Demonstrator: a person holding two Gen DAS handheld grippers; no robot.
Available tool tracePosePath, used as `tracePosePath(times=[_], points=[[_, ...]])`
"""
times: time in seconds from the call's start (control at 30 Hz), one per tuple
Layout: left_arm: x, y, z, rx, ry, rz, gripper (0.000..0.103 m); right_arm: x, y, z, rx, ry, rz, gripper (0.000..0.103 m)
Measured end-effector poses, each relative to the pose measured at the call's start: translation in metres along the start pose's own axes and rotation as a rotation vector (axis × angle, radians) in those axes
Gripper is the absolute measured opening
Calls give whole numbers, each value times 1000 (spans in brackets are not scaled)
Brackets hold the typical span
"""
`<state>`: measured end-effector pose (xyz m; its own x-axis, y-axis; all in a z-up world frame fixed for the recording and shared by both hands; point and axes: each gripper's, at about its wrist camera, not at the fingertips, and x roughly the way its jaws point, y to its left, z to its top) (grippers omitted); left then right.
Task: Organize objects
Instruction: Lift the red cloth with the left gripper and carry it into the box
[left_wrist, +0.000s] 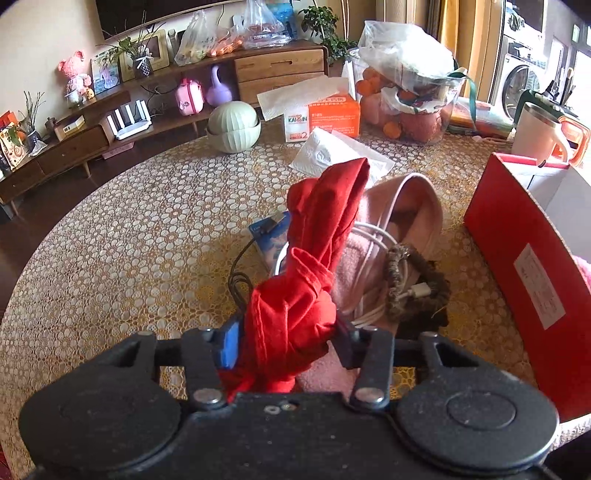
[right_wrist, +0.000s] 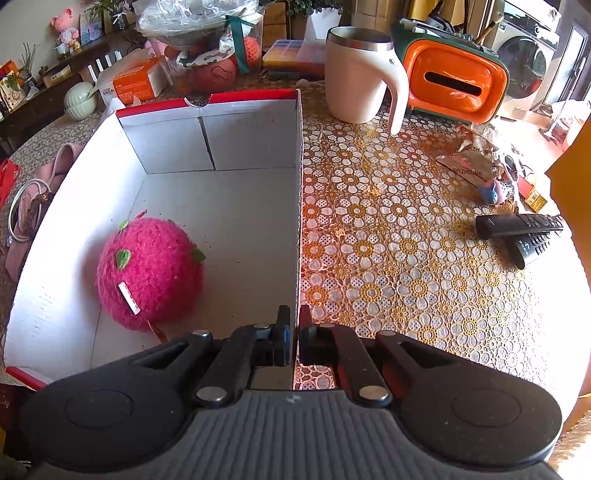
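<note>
The counter (right_wrist: 406, 258), under a lace-patterned cover, carries everything here. Largest on it is the red cardboard box (right_wrist: 221, 206), white inside, its right wall running up the middle of the right wrist view. The right tool (right_wrist: 294, 332) has its jaws pressed together on that right wall, near the box's near corner. Inside the box, close to its left wall, lies a fuzzy pink plush ball (right_wrist: 149, 271) with green leaf patches and a white tag.

Beyond the box's far right corner stands a cream mug (right_wrist: 356, 74), with an orange tissue holder (right_wrist: 454, 79) beside it. Two black remotes (right_wrist: 521, 232) lie crossed toward the counter's right edge.

In the left wrist view the left tool (left_wrist: 284, 343) pinches a knotted red cloth (left_wrist: 306, 280) between its blue pads; no earlier view shows the closing. The cloth stands up over a pink fabric bundle (left_wrist: 402, 210) just left of the box's red outer wall. On that bundle rest a coiled white cable (left_wrist: 373, 280) and a brown scrunchie (left_wrist: 413, 280). A black cable (left_wrist: 240, 269) lies just left of the cloth.
</note>
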<state>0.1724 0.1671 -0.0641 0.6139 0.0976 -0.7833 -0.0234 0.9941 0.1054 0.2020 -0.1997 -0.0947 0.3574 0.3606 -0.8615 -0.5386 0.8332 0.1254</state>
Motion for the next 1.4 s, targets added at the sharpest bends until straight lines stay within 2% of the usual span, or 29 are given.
tracePosePath(times=[0.1, 0.27, 0.7, 0.87, 0.97, 1.17, 1.4], points=[[-20, -13, 10, 22, -14, -2, 48, 0, 1, 0, 0, 1, 0, 3], [-51, -44, 25, 62, -63, -51, 48, -1, 2, 0, -5, -1, -1, 3], [-86, -173, 63, 201, -91, -299, 48, -2, 2, -2, -17, -9, 6, 3], [-81, -221, 69, 232, -63, -363, 48, -2, 1, -2, -20, -9, 13, 3], [-74, -243, 77, 211, -33, -404, 48, -2, 2, -3, -30, -13, 14, 3], [-47, -266, 93, 156, 51, -470, 48, -2, -3, -3, -24, -14, 32, 3], [-6, -296, 98, 101, 170, -490, 48, -1, -4, -4, -30, -12, 44, 3]])
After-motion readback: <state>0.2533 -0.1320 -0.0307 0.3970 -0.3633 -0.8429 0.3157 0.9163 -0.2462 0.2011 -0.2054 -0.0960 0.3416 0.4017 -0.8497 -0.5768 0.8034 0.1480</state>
